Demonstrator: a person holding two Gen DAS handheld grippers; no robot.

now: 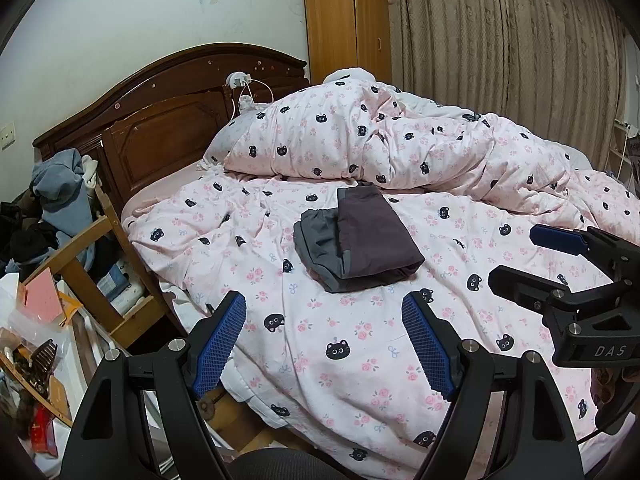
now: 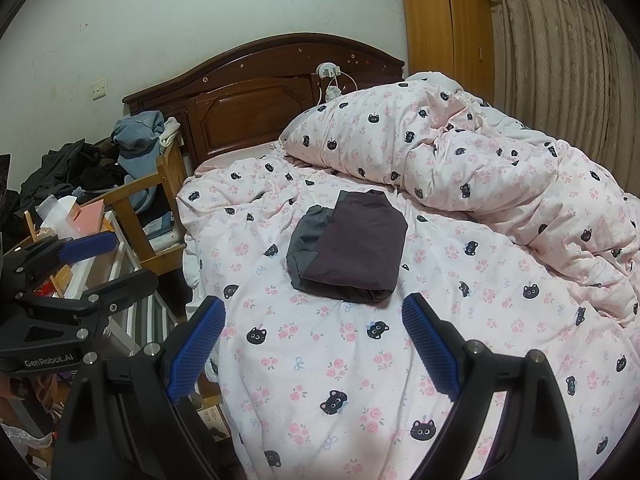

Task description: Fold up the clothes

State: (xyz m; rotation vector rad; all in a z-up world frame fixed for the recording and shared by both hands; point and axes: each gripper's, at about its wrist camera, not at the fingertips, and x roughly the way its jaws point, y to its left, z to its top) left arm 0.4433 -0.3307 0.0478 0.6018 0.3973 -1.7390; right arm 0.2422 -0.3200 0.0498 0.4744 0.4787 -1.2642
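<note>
Your left gripper [image 1: 324, 344] and right gripper [image 2: 314, 350] both hover over the near edge of the bed [image 2: 360, 380], fingers spread wide with nothing between them. The folded clothes [image 2: 348, 246], a dark purple piece on top of a grey one, lie on the cat-print duvet [image 1: 360, 340] just beyond both grippers, apart from the fingers.

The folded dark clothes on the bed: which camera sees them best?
The right wrist view: the folded dark clothes lie nearly centred ahead of the open right gripper. The left wrist view shows the same pile whole too, but turned at more of an angle.
</note>
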